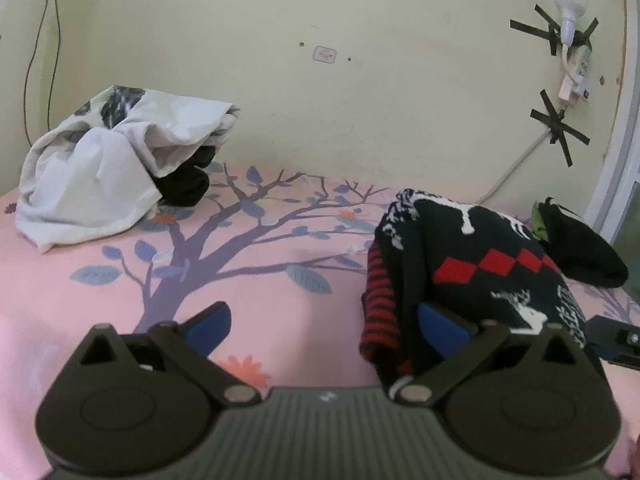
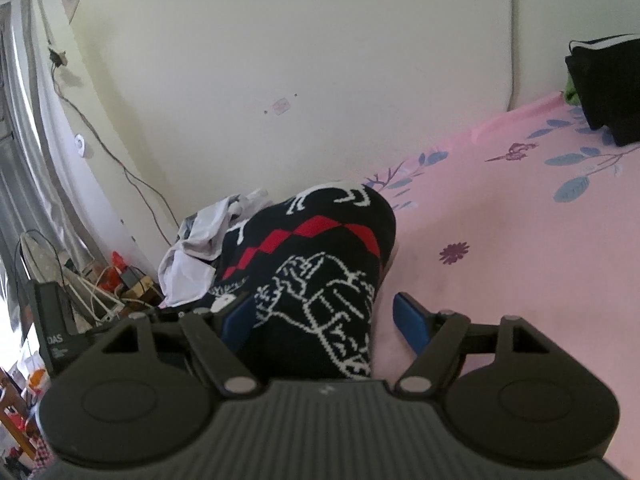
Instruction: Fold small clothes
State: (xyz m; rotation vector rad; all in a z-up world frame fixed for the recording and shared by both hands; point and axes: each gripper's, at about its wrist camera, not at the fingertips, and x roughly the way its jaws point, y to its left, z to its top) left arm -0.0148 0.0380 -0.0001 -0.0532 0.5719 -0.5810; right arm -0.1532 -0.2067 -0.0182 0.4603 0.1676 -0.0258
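Fold just laid: left gripper (image 1: 324, 326) spread wide, right gripper (image 2: 324, 320) spread around the patterned sweater (image 1: 472, 276); next, regrasp its near edge

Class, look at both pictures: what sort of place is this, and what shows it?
Probably a bedroom: a pink tree-print bedsheet against a bare wall, with clothes lying on it, a black patterned sweater and a white garment pile.

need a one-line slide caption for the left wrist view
Open left gripper over a pink bedsheet, beside a folded black patterned sweater, with a white clothes pile by the wall.
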